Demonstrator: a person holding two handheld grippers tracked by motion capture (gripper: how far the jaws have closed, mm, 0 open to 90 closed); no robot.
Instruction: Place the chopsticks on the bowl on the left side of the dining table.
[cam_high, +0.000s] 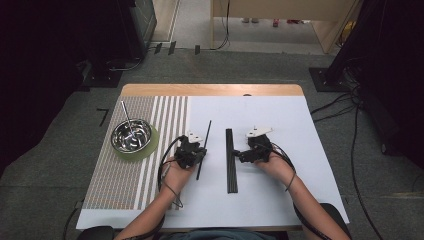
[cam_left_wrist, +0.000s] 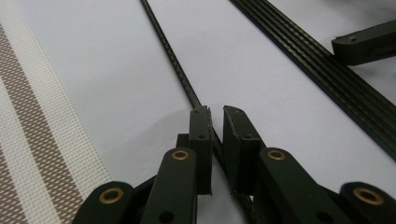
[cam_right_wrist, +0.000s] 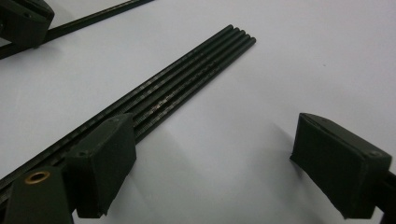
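With one thin black rod (cam_left_wrist: 173, 58) pinched in the nearly closed left gripper (cam_left_wrist: 215, 122) and drawn aside, left of the rod bundle (cam_high: 230, 160), four rods remain there, beside the spread-jawed right gripper (cam_right_wrist: 224, 172).

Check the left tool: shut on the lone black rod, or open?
Shut on it. In the left gripper view the left tool has both pads pressed against the single black rod, apart from the rod bundle.

White table (cam_high: 280, 200): striped mat (cam_high: 125, 175), black rods (cam_high: 230, 160).
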